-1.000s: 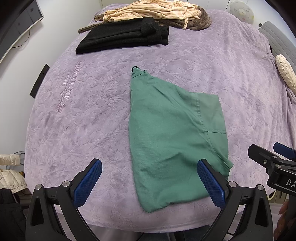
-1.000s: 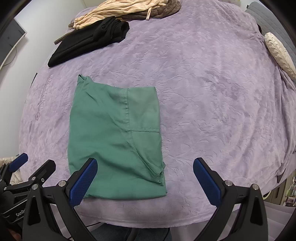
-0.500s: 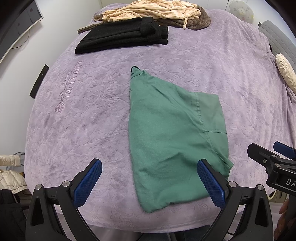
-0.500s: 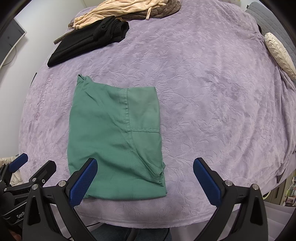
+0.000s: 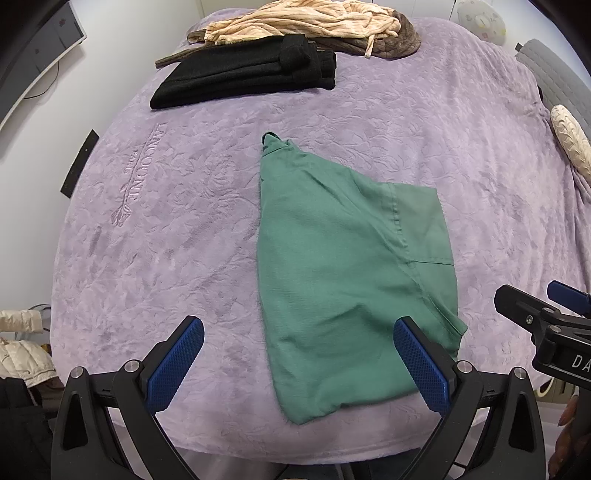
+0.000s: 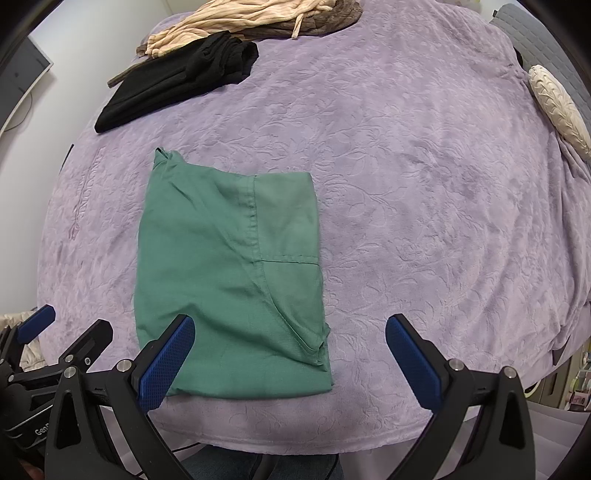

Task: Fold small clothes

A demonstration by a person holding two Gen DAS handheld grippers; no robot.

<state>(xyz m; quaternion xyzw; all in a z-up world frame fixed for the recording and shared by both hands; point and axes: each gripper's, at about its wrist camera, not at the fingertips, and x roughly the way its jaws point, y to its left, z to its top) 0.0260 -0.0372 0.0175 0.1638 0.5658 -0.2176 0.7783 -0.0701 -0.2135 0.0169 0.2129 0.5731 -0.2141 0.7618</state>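
A green garment (image 5: 343,266), folded into a rough rectangle, lies flat on the purple bedspread (image 5: 166,229) near its front edge. It also shows in the right wrist view (image 6: 229,273). My left gripper (image 5: 299,365) is open and empty, held above the garment's near left corner. My right gripper (image 6: 291,362) is open and empty, held above the garment's near right corner. Each gripper shows at the edge of the other's view: the right gripper (image 5: 546,317) and the left gripper (image 6: 55,343).
A folded black garment (image 5: 247,70) and a heap of beige and brown clothes (image 5: 306,26) lie at the far side of the bed. A cream cushion (image 5: 570,140) sits at the right edge. A monitor (image 5: 33,55) stands at the far left.
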